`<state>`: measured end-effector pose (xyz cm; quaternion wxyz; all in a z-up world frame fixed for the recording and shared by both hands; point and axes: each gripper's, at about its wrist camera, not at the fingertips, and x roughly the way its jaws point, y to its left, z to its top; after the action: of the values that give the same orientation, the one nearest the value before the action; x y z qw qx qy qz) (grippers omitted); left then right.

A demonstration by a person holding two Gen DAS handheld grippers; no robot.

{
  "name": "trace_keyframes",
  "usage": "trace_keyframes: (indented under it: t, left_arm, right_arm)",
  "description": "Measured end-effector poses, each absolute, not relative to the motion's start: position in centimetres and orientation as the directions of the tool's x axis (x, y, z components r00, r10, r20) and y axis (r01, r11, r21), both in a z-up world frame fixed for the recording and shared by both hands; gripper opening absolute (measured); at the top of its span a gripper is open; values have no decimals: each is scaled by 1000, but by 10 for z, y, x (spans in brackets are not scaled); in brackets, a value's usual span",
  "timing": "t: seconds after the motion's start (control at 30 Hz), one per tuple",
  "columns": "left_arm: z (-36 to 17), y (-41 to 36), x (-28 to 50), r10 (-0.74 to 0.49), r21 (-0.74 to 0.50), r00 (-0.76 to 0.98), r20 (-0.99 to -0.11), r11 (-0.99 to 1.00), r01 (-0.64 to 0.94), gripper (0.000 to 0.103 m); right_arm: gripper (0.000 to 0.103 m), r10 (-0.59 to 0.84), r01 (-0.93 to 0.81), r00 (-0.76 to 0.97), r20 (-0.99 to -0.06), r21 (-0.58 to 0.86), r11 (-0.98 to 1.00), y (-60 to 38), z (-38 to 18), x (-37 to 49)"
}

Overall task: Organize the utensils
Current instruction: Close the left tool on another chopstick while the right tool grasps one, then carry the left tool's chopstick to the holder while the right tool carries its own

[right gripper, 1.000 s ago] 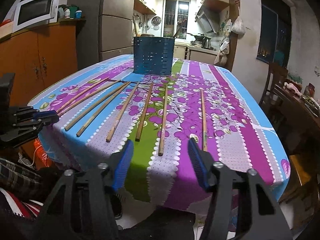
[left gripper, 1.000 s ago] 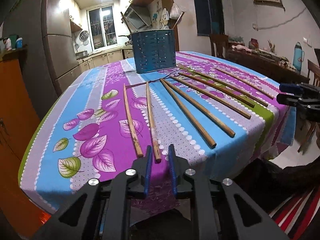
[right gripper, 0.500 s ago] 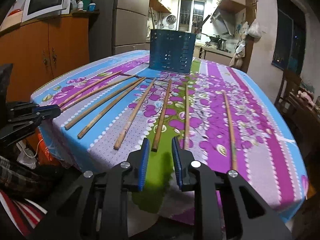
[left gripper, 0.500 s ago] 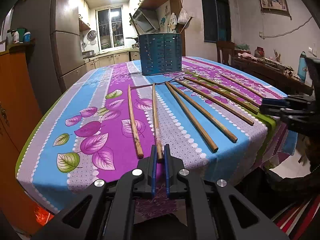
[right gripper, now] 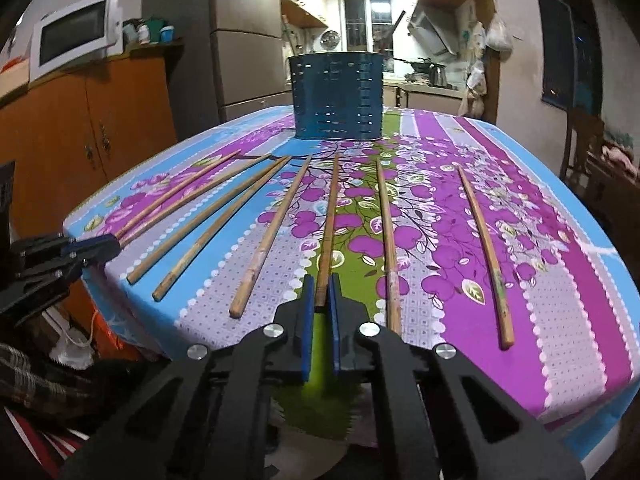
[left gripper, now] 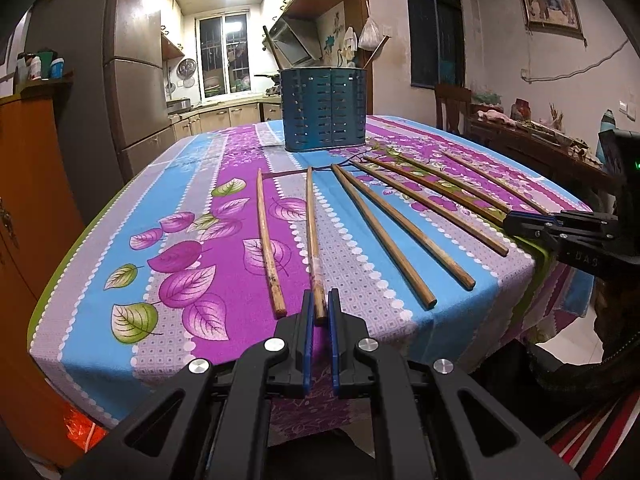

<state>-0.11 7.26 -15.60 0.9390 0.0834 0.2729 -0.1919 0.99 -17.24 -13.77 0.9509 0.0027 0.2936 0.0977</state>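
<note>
Several wooden chopsticks lie fanned out on the flowered tablecloth (left gripper: 192,248), tips toward a blue slotted utensil holder (left gripper: 323,114) at the far end, which also shows in the right wrist view (right gripper: 338,96). My left gripper (left gripper: 319,312) is shut on the near end of the second chopstick from the left (left gripper: 313,236). My right gripper (right gripper: 320,296) is shut on the near end of a middle chopstick (right gripper: 329,224). Each gripper shows at the edge of the other's view: the right gripper (left gripper: 532,226), the left gripper (right gripper: 96,250).
An orange cabinet (right gripper: 84,128) with a microwave (right gripper: 76,38) stands left of the table. A grey fridge (left gripper: 136,80) is behind. A wooden chair (left gripper: 452,108) and a cluttered side table (left gripper: 532,136) stand at the right. The table's near edge drops off below both grippers.
Both grippers moved forward to the table edge and closed, each on the near end of a chopstick. The right gripper went from wide open to shut.
</note>
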Motion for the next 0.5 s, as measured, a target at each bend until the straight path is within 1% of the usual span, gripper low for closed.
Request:
trace_keyframes:
  t: [0.13,0.27,0.4,0.5]
  left_arm:
    - [-156,74,-1,-320,46,775,-545,911,409,8]
    - [-151,76,1,-320,32,772,-549,915,402,8]
    - [-135,77,1,-324,37,788,-524,915,401,8]
    - [-114,79,6,-344,2,795,-500,917,398,8]
  right_arm:
    - [5,190,-167,811,-554,93,982,-175,-137,10]
    - [5,193,-159,826,-529,110,981,-179,-126,8]
    - [5,198,-160,844,-499,118,980,-184,-108,9]
    - [5,213,-174,854,-475,124,977,-188,-91,14]
